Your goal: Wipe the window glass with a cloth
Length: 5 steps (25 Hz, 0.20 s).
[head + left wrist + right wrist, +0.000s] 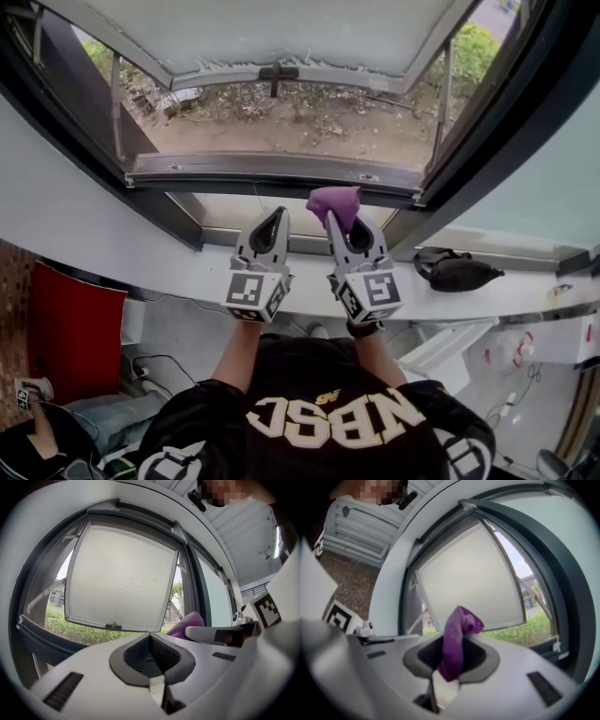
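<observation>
While the right hand-held gripper (333,223) pinches crumpled purple cloth (336,201), the left (279,215) sits closed.

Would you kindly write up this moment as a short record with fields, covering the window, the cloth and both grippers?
window: glass pane frosted, swung open outward
right gripper: shut on the purple cloth, which bunches up past its tips
left gripper: shut, nothing between its jaws, close beside the right one
contact: cloth apart from the glass, wiping not under way
sill: black pouch lying on it, to the person's right
</observation>
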Tool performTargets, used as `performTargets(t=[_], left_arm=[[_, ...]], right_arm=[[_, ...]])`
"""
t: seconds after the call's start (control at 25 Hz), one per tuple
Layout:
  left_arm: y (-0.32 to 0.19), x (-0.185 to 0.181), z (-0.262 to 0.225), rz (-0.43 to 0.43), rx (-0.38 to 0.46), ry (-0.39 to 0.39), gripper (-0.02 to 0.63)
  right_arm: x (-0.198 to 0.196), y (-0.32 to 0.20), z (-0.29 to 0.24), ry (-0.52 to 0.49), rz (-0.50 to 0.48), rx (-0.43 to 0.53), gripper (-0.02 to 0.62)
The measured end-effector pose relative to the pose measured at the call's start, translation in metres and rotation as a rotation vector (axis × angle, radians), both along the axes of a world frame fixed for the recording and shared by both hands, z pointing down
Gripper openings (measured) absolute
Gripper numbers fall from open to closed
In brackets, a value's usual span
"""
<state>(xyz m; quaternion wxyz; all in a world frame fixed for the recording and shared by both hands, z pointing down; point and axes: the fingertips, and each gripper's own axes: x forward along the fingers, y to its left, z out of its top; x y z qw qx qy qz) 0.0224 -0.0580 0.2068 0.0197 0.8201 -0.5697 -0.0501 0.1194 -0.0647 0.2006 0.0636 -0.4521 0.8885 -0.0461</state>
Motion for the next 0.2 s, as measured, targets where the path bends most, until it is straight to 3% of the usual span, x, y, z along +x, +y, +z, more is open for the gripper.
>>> performTargets(t=[0.2], left_arm=[[0.008, 0.014, 0.024, -0.012, -0.051, 0.06, 0.023]], right_arm=[[0.008, 0.01, 0.026, 0.027, -0.046, -0.031, 0.097]])
